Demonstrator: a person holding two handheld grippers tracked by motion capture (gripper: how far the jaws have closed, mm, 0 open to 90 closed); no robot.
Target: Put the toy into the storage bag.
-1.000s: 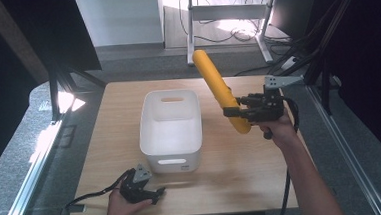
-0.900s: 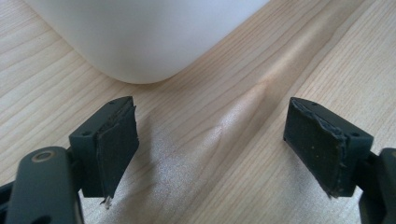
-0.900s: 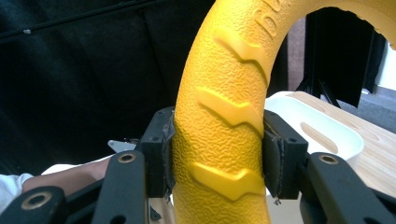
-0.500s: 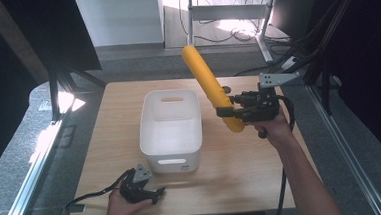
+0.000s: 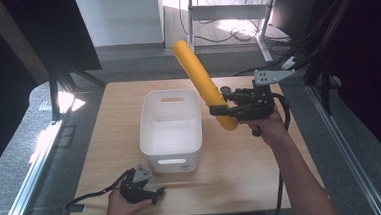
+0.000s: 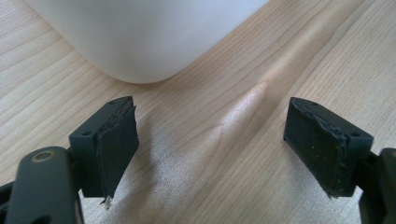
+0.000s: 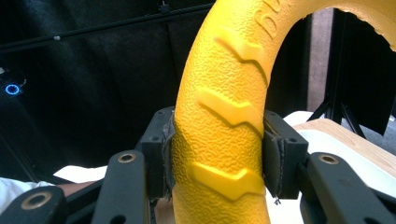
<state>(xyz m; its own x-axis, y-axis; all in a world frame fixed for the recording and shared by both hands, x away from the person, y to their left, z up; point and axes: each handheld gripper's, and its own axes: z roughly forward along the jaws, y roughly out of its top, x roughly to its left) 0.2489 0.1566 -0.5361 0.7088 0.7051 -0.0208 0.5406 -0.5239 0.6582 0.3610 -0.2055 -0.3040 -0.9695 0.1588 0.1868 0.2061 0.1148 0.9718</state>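
Note:
A yellow ring (image 5: pixel 199 77) with a rough skin and raised chevron ridges hangs tilted in the air over the right rim of a white bin (image 5: pixel 172 161). From the high view it looks like a long bar seen edge-on. My right gripper (image 5: pixel 219 108) is shut on its lower end, and in the right gripper view both pads press the ring (image 7: pixel 219 93) between the jaws of that gripper (image 7: pixel 217 154). My left gripper (image 5: pixel 156 193) rests low at the table's front edge. It is open, with bare wood between its jaws (image 6: pixel 212 144) and the bin's corner (image 6: pixel 140 32) just ahead.
The light wooden table (image 5: pixel 253 179) has bare surface to the right and in front of the bin. A dark floor and metal frame legs surround the table. A cable trails from the left gripper off the front left corner.
My right gripper has carried the yellow ring leftward toward the bin and a little higher. The left gripper has stayed in place, still open.

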